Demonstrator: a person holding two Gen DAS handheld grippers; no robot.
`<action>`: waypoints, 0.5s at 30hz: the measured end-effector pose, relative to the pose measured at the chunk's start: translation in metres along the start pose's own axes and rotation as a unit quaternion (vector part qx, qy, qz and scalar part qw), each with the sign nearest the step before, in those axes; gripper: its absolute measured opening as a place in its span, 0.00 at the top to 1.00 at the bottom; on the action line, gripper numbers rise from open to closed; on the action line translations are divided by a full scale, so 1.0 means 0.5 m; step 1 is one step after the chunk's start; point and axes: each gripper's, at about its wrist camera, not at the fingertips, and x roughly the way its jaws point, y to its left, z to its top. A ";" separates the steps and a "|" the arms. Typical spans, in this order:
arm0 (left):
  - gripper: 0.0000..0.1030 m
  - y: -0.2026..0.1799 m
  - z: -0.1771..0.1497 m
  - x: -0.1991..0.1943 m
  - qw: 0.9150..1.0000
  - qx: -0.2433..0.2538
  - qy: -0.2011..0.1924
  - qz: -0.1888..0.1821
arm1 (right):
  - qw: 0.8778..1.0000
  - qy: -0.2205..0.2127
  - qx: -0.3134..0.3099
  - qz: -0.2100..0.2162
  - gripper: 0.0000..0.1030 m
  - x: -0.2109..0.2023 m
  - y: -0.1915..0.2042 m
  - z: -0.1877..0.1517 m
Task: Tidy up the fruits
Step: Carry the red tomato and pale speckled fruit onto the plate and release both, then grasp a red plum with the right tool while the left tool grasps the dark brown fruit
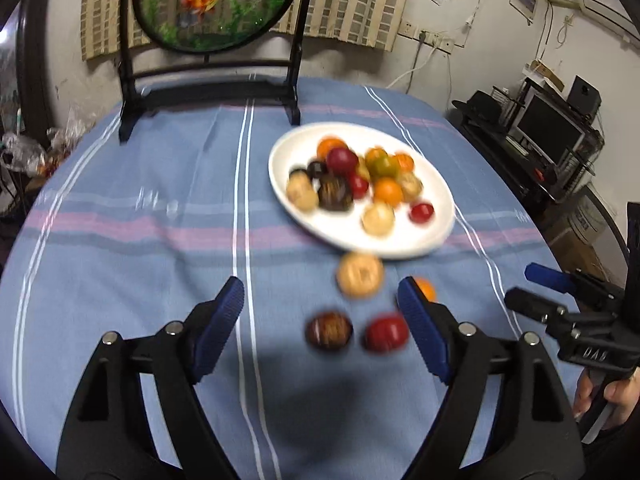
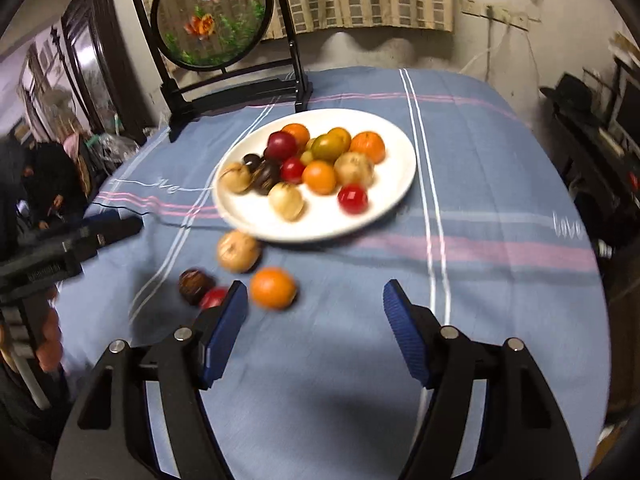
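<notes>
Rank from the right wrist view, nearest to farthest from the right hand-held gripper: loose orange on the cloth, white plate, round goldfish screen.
1. Loose orange: on the cloth, just ahead of the right hand-held gripper, towards its left finger.
2. White plate: mid-table, beyond the orange.
3. Round goldfish screen: far table edge, upper left.

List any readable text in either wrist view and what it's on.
"love": white script on the blue striped tablecloth, right wrist view.
Pale lettering on the cloth left of the white plate: too blurred to read.
Embossed letters on the right gripper body, left wrist view: illegible.
</notes>
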 end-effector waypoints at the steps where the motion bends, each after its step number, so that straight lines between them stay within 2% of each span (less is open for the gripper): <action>1: 0.21 -0.003 -0.018 -0.005 1.000 0.002 0.002 0.003 | 1.000 0.001 0.000 0.002 0.31 -0.004 0.007 -0.012; 6: 0.21 -0.020 -0.077 -0.021 0.998 0.039 0.002 0.043 | 0.999 0.008 -0.028 -0.022 0.31 -0.008 0.056 -0.038; 15: 0.21 -0.003 -0.098 -0.057 0.999 0.030 -0.010 0.035 | 0.999 0.014 -0.048 -0.006 0.31 -0.010 0.116 -0.048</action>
